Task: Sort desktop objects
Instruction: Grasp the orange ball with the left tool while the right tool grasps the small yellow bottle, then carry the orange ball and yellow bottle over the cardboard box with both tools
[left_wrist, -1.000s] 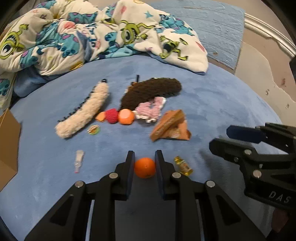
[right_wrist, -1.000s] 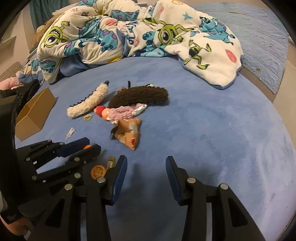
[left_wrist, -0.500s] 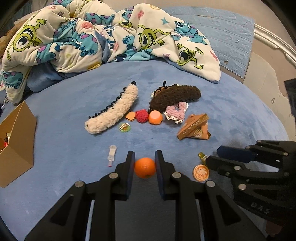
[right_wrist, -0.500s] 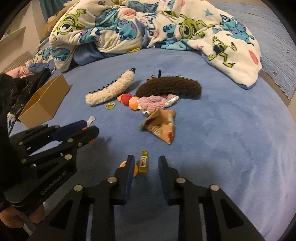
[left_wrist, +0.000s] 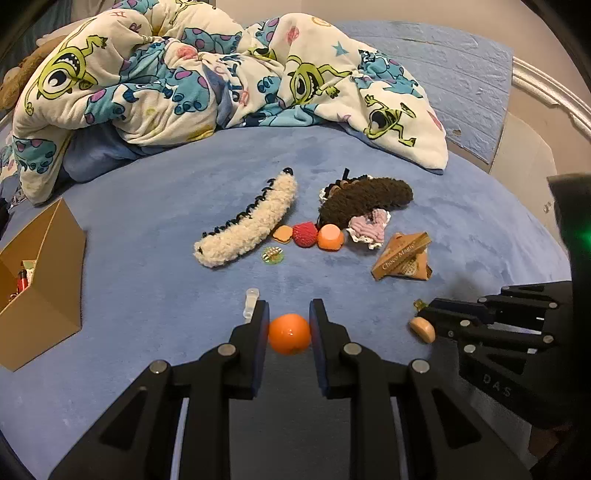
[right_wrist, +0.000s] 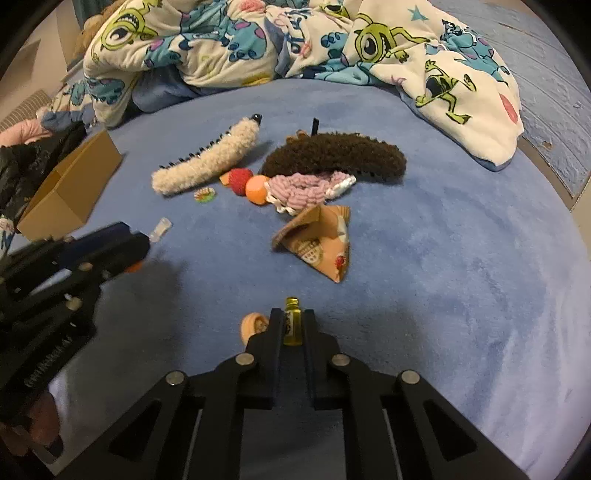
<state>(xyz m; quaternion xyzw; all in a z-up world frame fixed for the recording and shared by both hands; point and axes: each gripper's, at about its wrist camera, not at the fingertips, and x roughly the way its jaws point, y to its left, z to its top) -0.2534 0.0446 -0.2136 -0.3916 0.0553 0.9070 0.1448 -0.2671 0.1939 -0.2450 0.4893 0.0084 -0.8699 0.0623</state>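
My left gripper (left_wrist: 288, 314) is shut on a small orange ball (left_wrist: 289, 333), held just above the blue bedcover (left_wrist: 147, 280). In the right wrist view, my right gripper (right_wrist: 291, 314) is shut on a tiny yellow bottle (right_wrist: 291, 325) lying on the cover, with a round peach disc (right_wrist: 251, 325) tilted against its left finger. The left wrist view shows the right gripper (left_wrist: 424, 314) low at the right, beside that disc (left_wrist: 422, 329). Further back lie a cream fuzzy clip (left_wrist: 247, 230), a brown fuzzy clip (left_wrist: 365, 199), a pink knitted piece (left_wrist: 367, 227) and a snack packet (left_wrist: 402, 256).
An open cardboard box (left_wrist: 44, 280) stands at the left with small items inside. A clear vial (left_wrist: 251, 301), a green sweet (left_wrist: 272, 255), a red berry (left_wrist: 305, 234) and an orange cup (left_wrist: 330, 238) lie mid-cover. A crumpled cartoon blanket (left_wrist: 221, 74) fills the back.
The right gripper's jaws came together onto the yellow bottle after moving over it. The left gripper, still holding the orange ball, drifted back and left, bringing the cardboard box into view.
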